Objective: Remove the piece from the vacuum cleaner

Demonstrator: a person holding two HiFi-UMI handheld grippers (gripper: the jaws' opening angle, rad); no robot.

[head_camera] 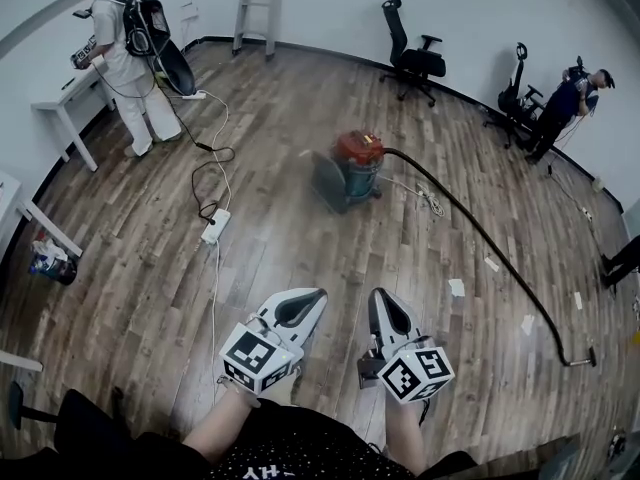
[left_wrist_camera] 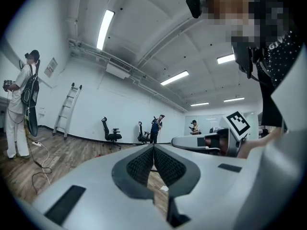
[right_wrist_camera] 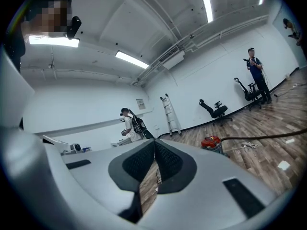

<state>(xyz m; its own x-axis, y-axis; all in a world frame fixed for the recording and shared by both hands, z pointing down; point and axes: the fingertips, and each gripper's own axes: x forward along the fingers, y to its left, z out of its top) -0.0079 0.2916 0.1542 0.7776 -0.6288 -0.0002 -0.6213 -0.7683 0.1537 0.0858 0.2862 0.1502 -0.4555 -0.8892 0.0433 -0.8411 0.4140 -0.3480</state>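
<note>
A canister vacuum cleaner [head_camera: 354, 169] with a red lid and teal body stands on the wooden floor ahead of me; it shows small in the right gripper view as the vacuum cleaner [right_wrist_camera: 211, 142]. Its long black hose [head_camera: 480, 233] runs right along the floor to a nozzle end [head_camera: 582, 360]. My left gripper [head_camera: 314, 296] and right gripper [head_camera: 381, 296] are held level near my body, well short of the vacuum. Both are shut with nothing between the pads. The left gripper [left_wrist_camera: 154, 150] and the right gripper [right_wrist_camera: 154, 143] show closed jaws in their own views.
A white power strip [head_camera: 214, 226] and black cables lie left of the vacuum. A person [head_camera: 125, 53] stands at a white table at far left. A ladder [head_camera: 258, 8], two office chairs [head_camera: 411, 58] and another person [head_camera: 560, 108] line the back wall. Paper scraps [head_camera: 456, 287] dot the floor.
</note>
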